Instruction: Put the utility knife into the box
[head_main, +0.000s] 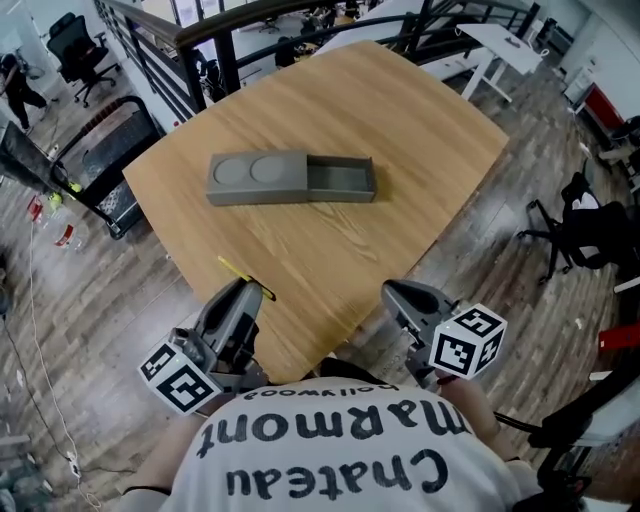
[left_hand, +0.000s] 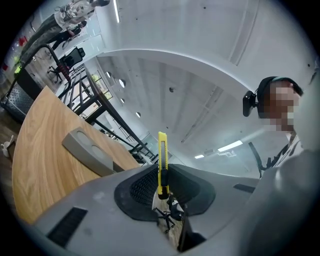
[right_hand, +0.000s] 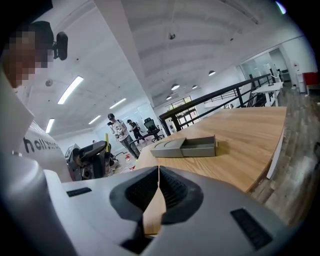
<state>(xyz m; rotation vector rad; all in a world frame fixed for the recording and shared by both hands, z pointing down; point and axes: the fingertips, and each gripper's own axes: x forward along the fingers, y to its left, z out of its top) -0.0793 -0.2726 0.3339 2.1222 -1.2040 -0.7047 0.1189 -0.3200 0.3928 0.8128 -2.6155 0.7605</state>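
Note:
A grey box (head_main: 290, 178) lies in the middle of the wooden table (head_main: 330, 100), its sliding lid pulled left so the right half is uncovered. My left gripper (head_main: 245, 290) hovers over the table's near edge, shut on a yellow utility knife (head_main: 245, 273). In the left gripper view the knife (left_hand: 161, 162) stands upright between the jaws, with the box (left_hand: 90, 150) far off to the left. My right gripper (head_main: 395, 292) is held just off the near edge. Its jaws are shut with nothing between them (right_hand: 158, 170), and the box (right_hand: 185, 146) lies ahead.
A black railing (head_main: 200, 40) runs behind the table. Office chairs (head_main: 580, 225) stand on the wood floor to the right and far left. A black cart (head_main: 100, 160) sits by the table's left corner. Two people (right_hand: 117, 130) stand far off.

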